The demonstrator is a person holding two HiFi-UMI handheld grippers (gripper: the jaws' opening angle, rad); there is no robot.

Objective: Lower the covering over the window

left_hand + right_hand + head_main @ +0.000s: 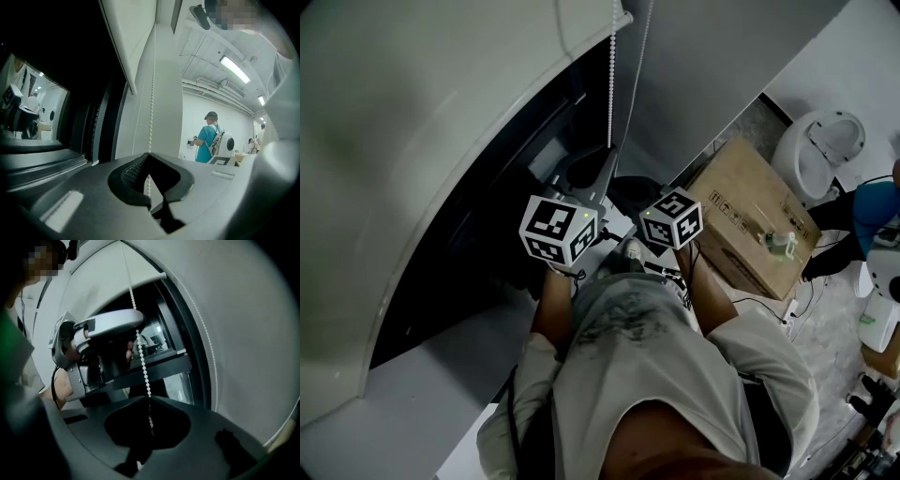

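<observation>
A white roller blind (412, 141) covers the upper part of a dark window (487, 234); its bottom bar (161, 275) sits high in the right gripper view. A white bead chain (610, 84) hangs beside the window. In the left gripper view the chain (151, 108) runs straight down into my left gripper (149, 155), which is shut on it. My right gripper (150, 398) is shut on a chain strand (140, 352) too, and it looks across at the left gripper's body (93, 348). Both marker cubes (558, 230) (672, 217) sit close together in front of my chest.
A grey window sill (422, 375) runs below the glass. A cardboard box (755, 220) with a small bottle (780, 244) on it lies on the floor to the right, near a white round fixture (820, 141). A person in a teal shirt (208, 140) stands further back.
</observation>
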